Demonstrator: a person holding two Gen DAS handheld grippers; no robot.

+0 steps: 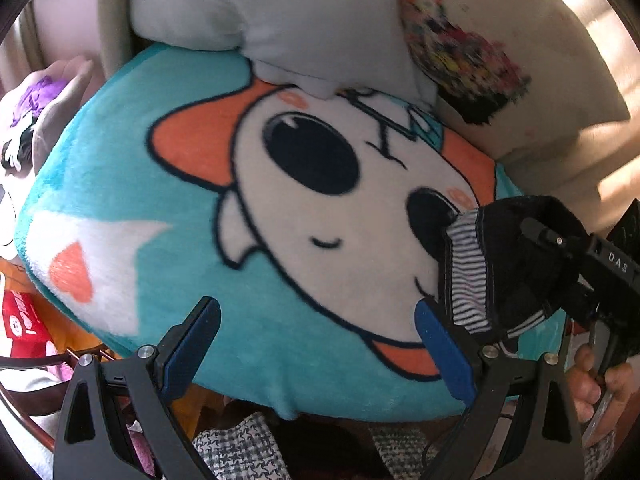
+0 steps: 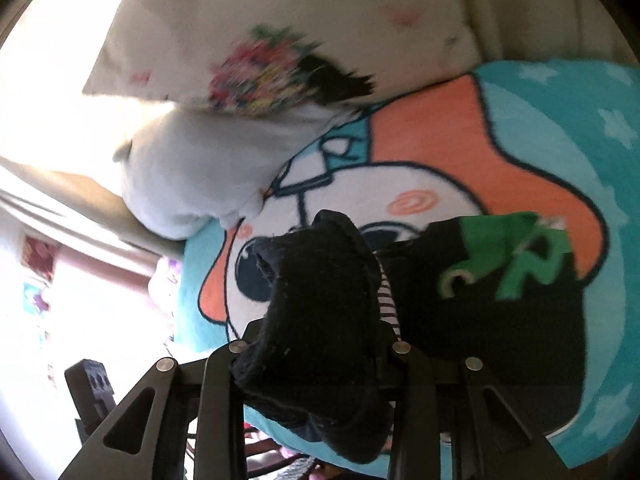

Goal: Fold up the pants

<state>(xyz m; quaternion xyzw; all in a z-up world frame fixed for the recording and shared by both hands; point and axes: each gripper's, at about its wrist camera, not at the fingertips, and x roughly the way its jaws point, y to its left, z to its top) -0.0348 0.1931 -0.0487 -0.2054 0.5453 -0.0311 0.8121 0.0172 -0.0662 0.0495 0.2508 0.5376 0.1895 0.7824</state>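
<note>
Your right tool [image 2: 316, 344] is clamped on the limp, light black pants [image 2: 480, 320]; left tool [image 1: 320, 344] gapes empty. Pinch the striped waistband [image 1: 466, 280] just right of it.

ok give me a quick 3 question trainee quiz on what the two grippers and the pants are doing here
1. True or false: the left gripper is open and holds nothing.
2. The right gripper is shut on: A) the white pillow B) the black pants C) the cartoon blanket
3. What pattern lines the inside of the pants?

Key
1. True
2. B
3. Black and white stripes
</note>
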